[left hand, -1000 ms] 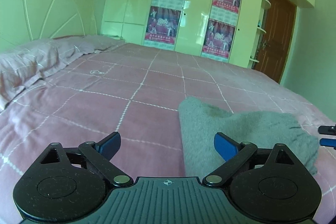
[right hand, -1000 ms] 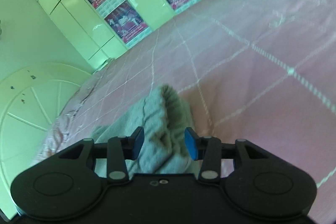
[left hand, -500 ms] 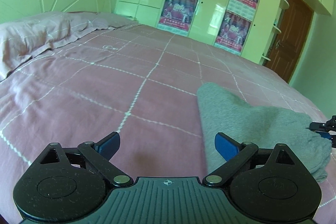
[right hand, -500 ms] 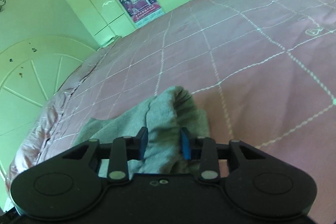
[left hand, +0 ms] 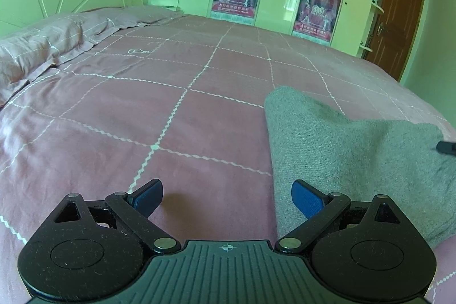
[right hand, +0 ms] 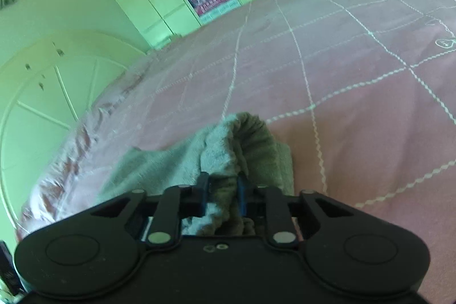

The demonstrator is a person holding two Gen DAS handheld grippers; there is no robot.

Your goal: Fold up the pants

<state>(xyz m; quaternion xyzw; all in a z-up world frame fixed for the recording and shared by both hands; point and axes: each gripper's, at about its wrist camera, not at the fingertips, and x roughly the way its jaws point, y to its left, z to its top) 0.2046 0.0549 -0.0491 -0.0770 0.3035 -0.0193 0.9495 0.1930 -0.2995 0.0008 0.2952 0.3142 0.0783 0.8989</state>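
Left wrist view: the left gripper (left hand: 227, 197) stands spread wide and empty, low over the pink bedcover (left hand: 159, 110); its right pad hangs just over the near edge of the grey pants (left hand: 350, 155), which lie at the near right of the bed. Compared with a second ago it sits lower and closer to that edge. Right wrist view: the right gripper (right hand: 221, 194) pinches a bunched ribbed band, probably the waistband, of the pants (right hand: 245, 138); its jaws have just been closing on the cloth between them. The fabric looks soft, light and limp; it would sag, so corners and hems are the sensible holds.
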